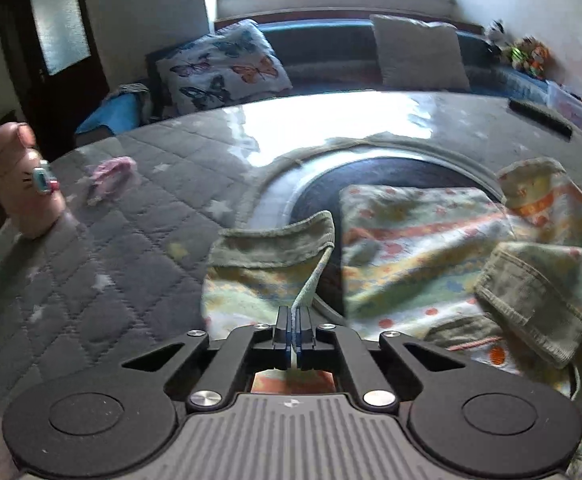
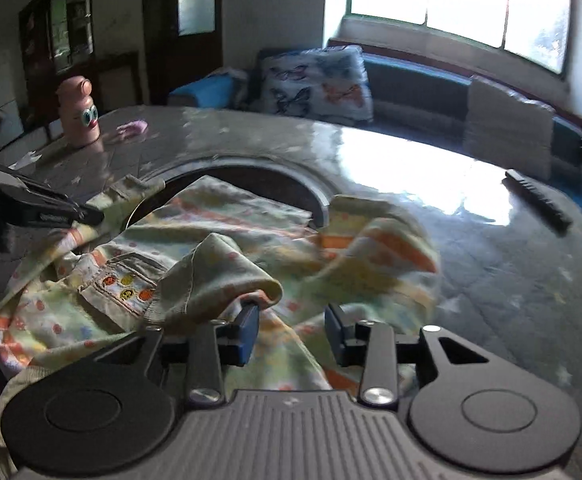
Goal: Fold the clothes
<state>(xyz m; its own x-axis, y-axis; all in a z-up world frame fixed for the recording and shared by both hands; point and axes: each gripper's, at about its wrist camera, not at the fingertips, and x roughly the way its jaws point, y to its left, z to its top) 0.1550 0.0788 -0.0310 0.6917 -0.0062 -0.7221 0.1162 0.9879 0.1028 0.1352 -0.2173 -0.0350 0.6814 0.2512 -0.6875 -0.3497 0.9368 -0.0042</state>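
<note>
Left gripper (image 1: 294,330) pinching a green hem; right gripper (image 2: 291,334) spread over the cloth.

Fingers of my left tool are pressed together on a thin olive edge of the garment (image 1: 423,240), which rises from the lower centre of the left view toward mid-frame. My right tool's pads (image 2: 247,330) stand apart with nothing between them, a rolled cuff (image 2: 227,272) just beyond the left pad. Garment lies rumpled at frame centre on the quilted grey table (image 2: 491,280), partly over a dark round opening (image 2: 251,176). Long axis seems to run lower left to upper right in the right view; which end is the collar I cannot tell. Judgement: seat the right pads on the cuff edge before lifting, keep the left pinch firm, then pull both corners taut and level so the fold lands square. Pink bottle (image 2: 79,112) stands well apart, upper left.
</note>
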